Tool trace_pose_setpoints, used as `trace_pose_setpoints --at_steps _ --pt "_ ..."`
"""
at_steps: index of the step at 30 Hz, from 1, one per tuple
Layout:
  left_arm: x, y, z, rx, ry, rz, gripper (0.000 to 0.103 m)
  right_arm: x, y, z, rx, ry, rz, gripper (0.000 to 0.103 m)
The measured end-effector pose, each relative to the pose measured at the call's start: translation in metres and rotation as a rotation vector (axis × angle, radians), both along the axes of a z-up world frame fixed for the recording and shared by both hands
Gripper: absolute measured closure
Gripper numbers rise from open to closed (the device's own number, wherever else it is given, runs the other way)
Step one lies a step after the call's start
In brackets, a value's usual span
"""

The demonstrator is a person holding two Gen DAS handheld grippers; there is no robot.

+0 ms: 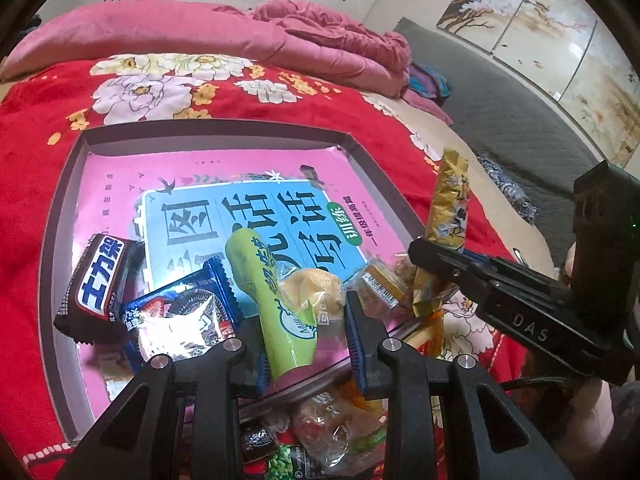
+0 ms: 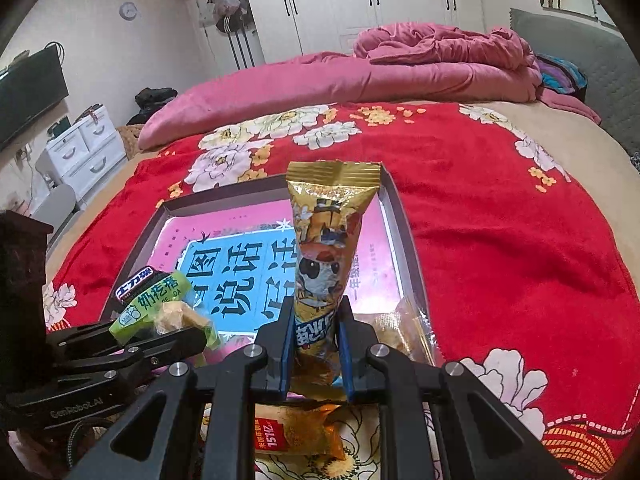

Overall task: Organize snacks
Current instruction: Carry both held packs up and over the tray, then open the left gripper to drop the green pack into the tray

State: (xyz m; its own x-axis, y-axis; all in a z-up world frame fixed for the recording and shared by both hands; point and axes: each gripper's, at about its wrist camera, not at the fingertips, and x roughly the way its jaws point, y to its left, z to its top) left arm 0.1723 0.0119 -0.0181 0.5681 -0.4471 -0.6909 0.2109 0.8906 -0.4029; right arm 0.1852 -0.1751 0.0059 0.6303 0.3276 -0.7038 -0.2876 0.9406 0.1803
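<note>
Your right gripper (image 2: 314,354) pinches the tall gold foil snack packet (image 2: 330,240) upright, its long axis vertical, over the near right corner of the grey shallow box (image 2: 404,220). Your left gripper (image 1: 304,344) clamps the lime-green tube-shaped wrapper (image 1: 276,300), lying lengthwise over the box's near edge.

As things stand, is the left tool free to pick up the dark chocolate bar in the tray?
Probably not yet. The left tool is already shut on the green snack pack, so it is occupied. The chocolate bar itself lies uncovered, leaning on the tray wall.
</note>
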Motion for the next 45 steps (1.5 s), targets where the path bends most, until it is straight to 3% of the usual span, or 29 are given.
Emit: trace_pose_setpoints --at_steps 16,37,45 --pt "0.005 -0.005 -0.010 -0.001 0.041 -0.014 0.071 0.001 0.003 -0.019 -0.010 0.058 -0.002 0.084" --pt "0.004 -0.004 -0.013 -0.008 0.063 -0.021 0.070 -0.008 0.007 -0.019 0.004 0.069 0.015 0.081" --pt "0.004 0.000 -0.013 -0.035 0.069 -0.009 0.070 -0.006 0.006 -0.015 0.014 0.070 0.000 0.074"
